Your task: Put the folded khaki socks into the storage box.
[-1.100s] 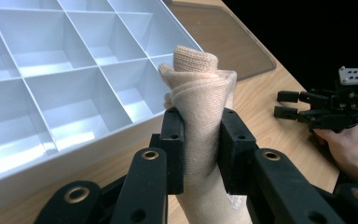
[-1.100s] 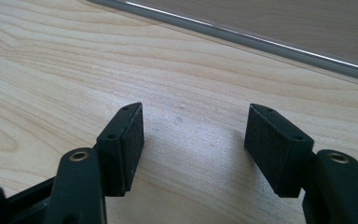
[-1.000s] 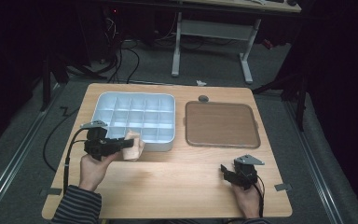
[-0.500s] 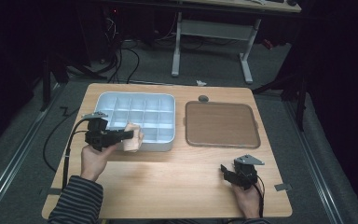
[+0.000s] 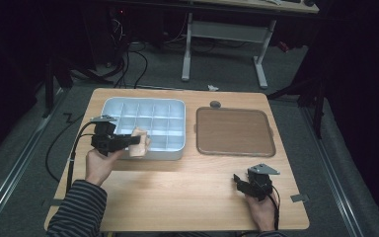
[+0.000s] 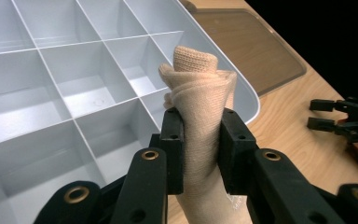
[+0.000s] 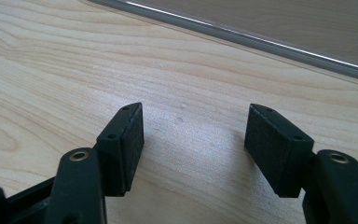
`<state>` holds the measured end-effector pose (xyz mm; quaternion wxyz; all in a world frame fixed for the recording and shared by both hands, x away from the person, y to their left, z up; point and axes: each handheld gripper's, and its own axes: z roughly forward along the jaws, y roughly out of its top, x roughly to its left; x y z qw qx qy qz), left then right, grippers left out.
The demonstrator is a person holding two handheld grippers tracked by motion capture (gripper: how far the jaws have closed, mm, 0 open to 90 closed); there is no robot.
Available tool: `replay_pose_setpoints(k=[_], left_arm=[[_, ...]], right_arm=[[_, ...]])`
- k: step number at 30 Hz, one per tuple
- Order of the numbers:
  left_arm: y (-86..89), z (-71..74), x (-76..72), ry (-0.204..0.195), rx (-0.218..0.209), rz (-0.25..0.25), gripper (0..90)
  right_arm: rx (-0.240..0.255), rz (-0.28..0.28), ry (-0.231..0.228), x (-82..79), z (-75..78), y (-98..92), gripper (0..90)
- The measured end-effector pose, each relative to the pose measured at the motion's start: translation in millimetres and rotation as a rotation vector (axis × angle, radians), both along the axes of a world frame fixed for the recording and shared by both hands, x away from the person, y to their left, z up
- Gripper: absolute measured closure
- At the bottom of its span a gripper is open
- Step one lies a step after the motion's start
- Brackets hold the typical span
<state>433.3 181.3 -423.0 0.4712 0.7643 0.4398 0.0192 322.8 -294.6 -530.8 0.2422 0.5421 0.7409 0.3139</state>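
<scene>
Beige rolled cloth, gripper-clamped, apparently overhangs tray's near rim.

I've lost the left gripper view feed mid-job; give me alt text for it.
The left gripper is clamped on a rolled beige sock, held just over the near right corner of a grey divided tray with bare compartments. A brown lid lies beyond on the wooden table, and the right gripper sits at the right edge.
</scene>
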Motion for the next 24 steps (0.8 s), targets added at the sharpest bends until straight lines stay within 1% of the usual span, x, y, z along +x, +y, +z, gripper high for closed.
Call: replay_pose_setpoints(k=[1,2,4,6,7,8,9,10,12,17,18,19,20,22,23,24], left_arm=[[0.0,0.0,0.0,0.0,0.0,0.0,74.3],[2.5,0.0,2.3,-0.002,-0.012,0.009,74.3],[3.5,0.0,3.8,-0.001,-0.017,0.012,74.3],[4.8,0.0,6.9,0.003,-0.031,0.02,74.3],[5.7,-0.2,8.8,0.006,-0.043,0.025,74.3],[6.7,-0.8,12.8,0.02,-0.072,0.033,74.2],[6.7,-0.8,12.8,0.02,-0.072,0.033,74.2],[5.8,-0.9,16.2,0.019,-0.054,0.025,74.2],[7.4,-2.8,20.8,0.039,-0.075,0.025,74.2],[10.6,-6.0,28.8,0.042,-0.075,0.046,74.2],[10.8,-7.2,31.7,0.035,-0.051,0.056,74.2],[10.8,-7.2,31.7,0.035,-0.051,0.056,74.2],[9.1,-7.6,34.0,0.018,-0.001,0.066,74.2],[8.3,-7.9,35.1,0.015,-0.001,0.068,74.1],[7.6,-8.1,36.5,0.014,-0.007,0.065,74.1],[5.1,-9.8,39.3,0.017,-0.025,0.06,74.1]], right_arm=[[0.0,0.0,0.0,0.0,0.0,0.0,37.8],[0.0,0.0,0.0,0.0,0.0,0.0,37.8],[0.0,0.0,0.0,0.0,0.0,0.0,37.8],[0.0,0.0,0.0,0.0,0.0,0.0,37.8],[0.0,0.0,0.0,0.0,0.0,0.0,37.8],[0.0,0.0,0.0,0.0,0.0,0.0,37.8],[0.0,0.0,0.0,0.0,0.0,0.0,37.8],[0.0,-0.002,0.001,-0.2,0.0,0.3,37.8],[0.0,0.006,-0.001,-0.3,0.0,0.5,37.8],[0.0,0.007,0.0,-0.6,0.0,0.9,37.8],[0.001,0.006,0.0,-0.6,0.0,1.0,37.8],[0.001,0.006,0.0,-0.6,0.0,1.0,37.8],[0.001,0.006,0.0,-0.6,0.0,1.0,37.9],[0.0,0.007,-0.001,-0.7,0.0,1.4,38.1],[-0.003,0.017,-0.003,-0.8,-0.1,2.5,38.1],[-0.006,0.019,-0.005,-1.1,-0.1,3.0,38.1]])
